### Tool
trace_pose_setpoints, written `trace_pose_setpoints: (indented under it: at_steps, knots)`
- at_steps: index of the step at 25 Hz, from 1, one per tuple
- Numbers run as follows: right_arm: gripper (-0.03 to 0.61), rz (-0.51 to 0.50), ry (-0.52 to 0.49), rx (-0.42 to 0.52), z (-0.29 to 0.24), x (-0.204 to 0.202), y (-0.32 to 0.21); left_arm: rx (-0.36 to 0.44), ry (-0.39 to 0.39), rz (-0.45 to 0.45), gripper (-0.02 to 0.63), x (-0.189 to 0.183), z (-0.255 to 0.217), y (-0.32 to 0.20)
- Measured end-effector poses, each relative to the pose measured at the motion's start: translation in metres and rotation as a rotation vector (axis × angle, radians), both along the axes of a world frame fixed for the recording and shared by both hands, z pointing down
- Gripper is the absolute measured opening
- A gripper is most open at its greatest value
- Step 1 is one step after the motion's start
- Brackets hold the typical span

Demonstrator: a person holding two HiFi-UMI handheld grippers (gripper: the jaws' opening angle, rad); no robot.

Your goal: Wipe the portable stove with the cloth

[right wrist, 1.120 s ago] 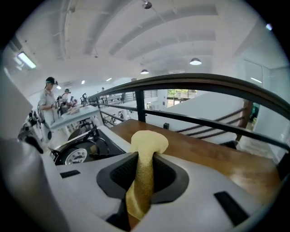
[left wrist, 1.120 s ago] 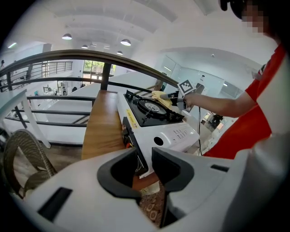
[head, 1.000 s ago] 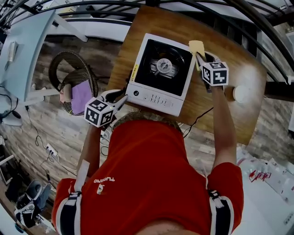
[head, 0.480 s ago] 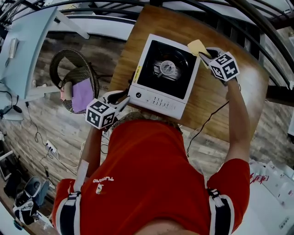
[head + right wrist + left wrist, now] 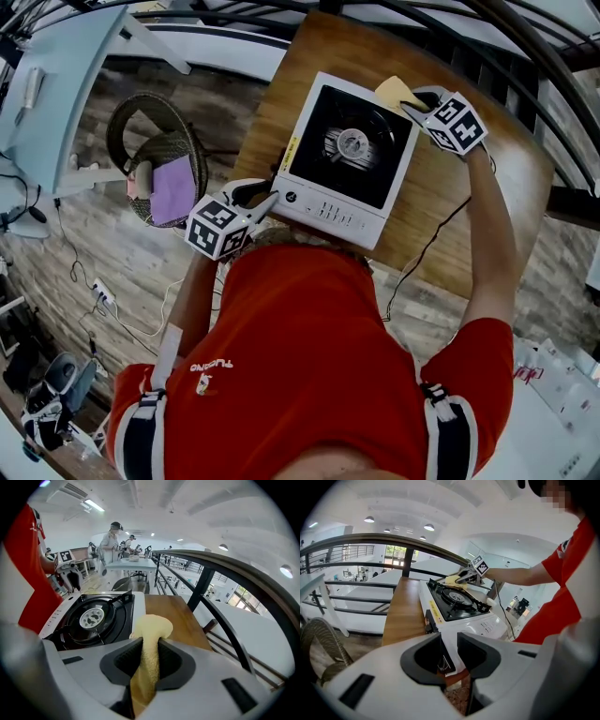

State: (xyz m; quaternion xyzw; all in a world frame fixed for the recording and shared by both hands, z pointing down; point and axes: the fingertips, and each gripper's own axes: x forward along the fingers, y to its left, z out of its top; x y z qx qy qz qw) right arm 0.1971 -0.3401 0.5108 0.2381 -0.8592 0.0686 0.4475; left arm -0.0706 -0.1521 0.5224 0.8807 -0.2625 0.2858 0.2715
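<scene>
Yellow cloth [image 5: 151, 627] pinched in right gripper [image 5: 149, 660] hovers at far corner of white portable stove [image 5: 333, 214]; left gripper [image 5: 449, 656], narrowly parted, grips nothing, so wiping may shove it

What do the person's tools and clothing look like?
The left tool and right tool: light grey bodies, dark jaw pads, each bearing a white cube with black square markers. The shirt is red, short-sleeved. A thin dark cable hangs near the right arm.

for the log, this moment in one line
right gripper: shut on cloth | cloth: at far corner of stove | left gripper: open, near corner
</scene>
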Motion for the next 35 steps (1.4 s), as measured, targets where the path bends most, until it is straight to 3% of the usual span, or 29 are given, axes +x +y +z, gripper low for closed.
trace_pose_setpoints:
  at_steps: [18,28,35]
  knots:
    - [0.086,-0.198,-0.021,0.022,-0.005,-0.113,-0.032,-0.017,0.002,0.004,0.107,-0.004,0.005,0.002]
    - [0.086,-0.237,-0.024,0.019,-0.003,-0.165,-0.051,-0.018,0.011,0.000,0.107,-0.005,0.007,0.002]
    - [0.086,-0.210,-0.029,0.024,0.000,-0.190,-0.058,-0.016,0.006,0.011,0.107,-0.004,0.008,0.003]
